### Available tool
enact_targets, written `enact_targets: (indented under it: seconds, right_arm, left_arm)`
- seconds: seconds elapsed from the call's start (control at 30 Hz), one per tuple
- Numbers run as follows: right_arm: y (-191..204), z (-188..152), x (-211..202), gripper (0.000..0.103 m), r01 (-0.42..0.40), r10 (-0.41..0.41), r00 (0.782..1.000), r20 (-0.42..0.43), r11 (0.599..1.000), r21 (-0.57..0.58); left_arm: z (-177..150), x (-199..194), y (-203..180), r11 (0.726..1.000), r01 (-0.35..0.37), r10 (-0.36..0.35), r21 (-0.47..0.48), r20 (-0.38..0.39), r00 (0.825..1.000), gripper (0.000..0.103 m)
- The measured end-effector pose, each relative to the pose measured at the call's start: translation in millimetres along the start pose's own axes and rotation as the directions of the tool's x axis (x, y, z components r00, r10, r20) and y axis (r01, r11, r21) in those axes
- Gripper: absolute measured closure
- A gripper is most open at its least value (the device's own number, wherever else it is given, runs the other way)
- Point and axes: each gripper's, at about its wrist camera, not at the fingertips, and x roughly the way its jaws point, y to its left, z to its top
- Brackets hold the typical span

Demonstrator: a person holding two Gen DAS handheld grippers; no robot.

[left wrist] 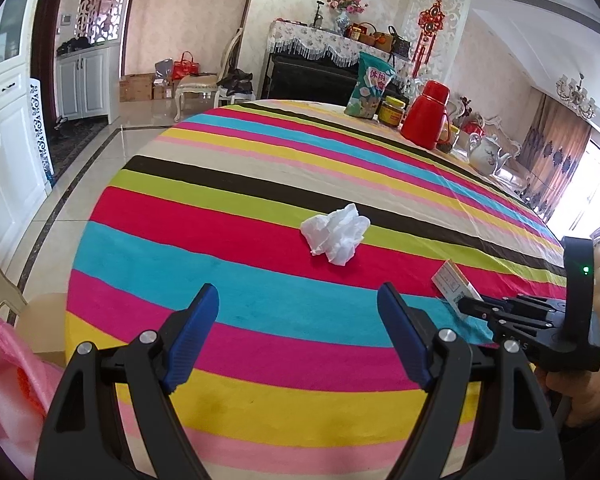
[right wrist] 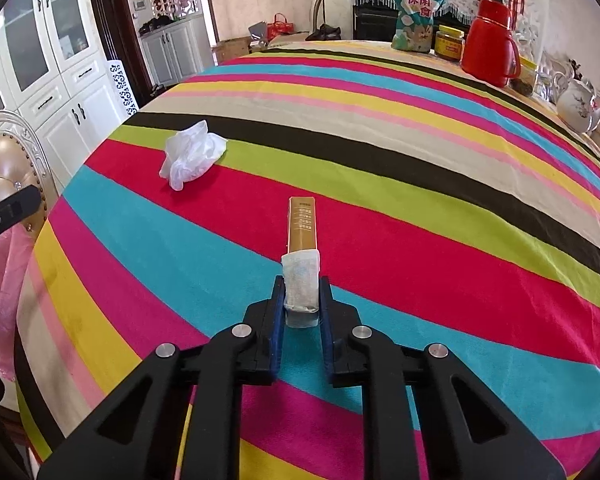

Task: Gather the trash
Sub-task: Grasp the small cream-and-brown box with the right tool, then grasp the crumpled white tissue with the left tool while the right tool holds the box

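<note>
A crumpled white tissue lies on the striped tablecloth, ahead of my left gripper, which is open and empty above the near edge. The tissue also shows in the right wrist view, far left of my right gripper. That gripper is shut on a small gold and white carton, holding it by its white end. In the left wrist view the right gripper sits at the right with the carton sticking out.
A pink plastic bag hangs at the table's near left edge. At the far end stand a snack bag, a yellow-lidded jar, a red thermos and a white teapot. A padded chair stands left.
</note>
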Motion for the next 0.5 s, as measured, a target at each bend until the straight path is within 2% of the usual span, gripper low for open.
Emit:
enact_targets:
  seconds: [0.23, 0.5]
  right_arm:
    - [-10, 2, -14, 0.088, 0.031, -0.033, 0.998, 0.058, 0.999, 0.038]
    - [-24, 8, -32, 0.087, 0.077, -0.087, 0.989, 0.124, 0.993, 0.085]
  left_arm:
    - [11, 24, -14, 0.999, 0.021, -0.02, 0.034, -0.026, 0.999, 0.028]
    - [30, 72, -39, 0.994, 0.033, -0.024, 0.106, -0.081, 0.996, 0.033]
